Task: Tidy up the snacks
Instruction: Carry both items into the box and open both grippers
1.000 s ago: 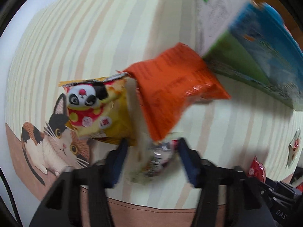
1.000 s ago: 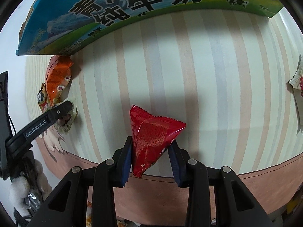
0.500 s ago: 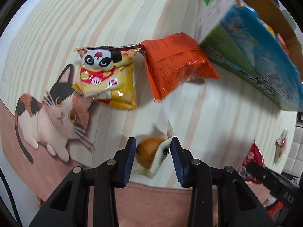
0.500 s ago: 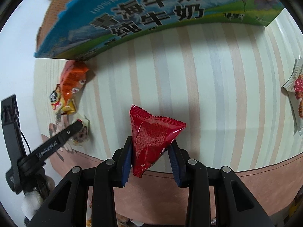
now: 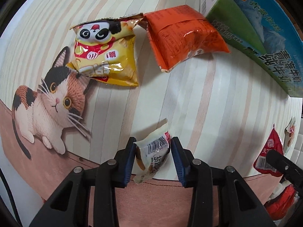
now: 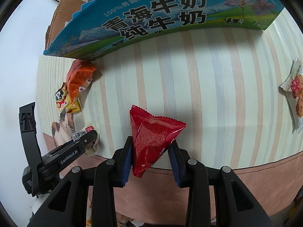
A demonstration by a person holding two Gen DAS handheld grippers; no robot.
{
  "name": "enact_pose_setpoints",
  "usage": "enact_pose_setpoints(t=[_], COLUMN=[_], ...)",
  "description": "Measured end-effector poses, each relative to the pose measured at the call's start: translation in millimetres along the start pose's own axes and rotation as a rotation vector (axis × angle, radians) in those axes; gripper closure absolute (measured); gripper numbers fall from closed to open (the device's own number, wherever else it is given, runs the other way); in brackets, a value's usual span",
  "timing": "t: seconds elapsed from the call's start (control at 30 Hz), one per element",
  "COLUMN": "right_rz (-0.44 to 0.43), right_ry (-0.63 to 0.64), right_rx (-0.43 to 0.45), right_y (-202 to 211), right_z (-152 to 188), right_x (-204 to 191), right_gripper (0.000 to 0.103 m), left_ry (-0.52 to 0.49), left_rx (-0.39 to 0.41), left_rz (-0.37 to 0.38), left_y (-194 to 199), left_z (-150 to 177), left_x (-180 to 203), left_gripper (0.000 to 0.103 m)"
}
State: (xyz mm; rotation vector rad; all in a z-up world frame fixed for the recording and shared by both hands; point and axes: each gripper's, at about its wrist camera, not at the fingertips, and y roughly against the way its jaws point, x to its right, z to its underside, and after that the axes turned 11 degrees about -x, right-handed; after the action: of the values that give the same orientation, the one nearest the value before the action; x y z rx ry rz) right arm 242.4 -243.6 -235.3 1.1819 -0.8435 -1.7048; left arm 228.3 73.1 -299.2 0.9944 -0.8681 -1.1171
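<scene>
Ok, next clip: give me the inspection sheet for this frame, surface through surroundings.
Surface: striped tablecloth with a printed cat.
Job's things: yellow panda snack bag and orange foil pouch lie side by side; cookie packet lies apart.
Clutter: blue-green milk carton box standing behind.
Grippers: left gripper shut on small white barcode packet; right gripper shut on red triangular foil packet.
Cables: nothing seen.
Surroundings: brown cardboard box.

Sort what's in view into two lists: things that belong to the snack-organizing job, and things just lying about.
Part of the job:
left gripper, shut on the white snack packet
right gripper, shut on the red triangular packet
yellow panda packet
orange packet
cookie packet
milk carton box

Just lying about:
cat-print tablecloth
cardboard box
</scene>
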Motion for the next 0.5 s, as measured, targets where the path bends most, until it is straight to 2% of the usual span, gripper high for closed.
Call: enact_pose_setpoints(t=[0.13, 0.23, 0.3, 0.5], right_rz=[-0.005, -0.01, -0.016, -0.052], right_ry=[-0.008, -0.009, -0.008, 0.034], right_rx=[0.008, 0.016, 0.021, 0.059], right_y=[-1.9, 1.6, 5.7, 44.2], right_z=[0.8, 0.1, 1.2, 11.0], right_x=[-1.0, 0.7, 1.9, 1.3], right_gripper=[0.065, 0.065, 0.065, 0.065], left_ry=[0.013, 0.009, 0.012, -0.045], left_rx=[-0.023, -0.007, 0.006, 0.121], left_rz=[0.002, -0.003, 0.019, 0.1], left_y=[4.0, 17.9, 29.0, 90.1], left_z=[4.3, 1.8, 7.6, 25.7], left_x=[2.3, -11.4, -6.6, 13.8], left_gripper=[0.07, 0.07, 0.07, 0.071])
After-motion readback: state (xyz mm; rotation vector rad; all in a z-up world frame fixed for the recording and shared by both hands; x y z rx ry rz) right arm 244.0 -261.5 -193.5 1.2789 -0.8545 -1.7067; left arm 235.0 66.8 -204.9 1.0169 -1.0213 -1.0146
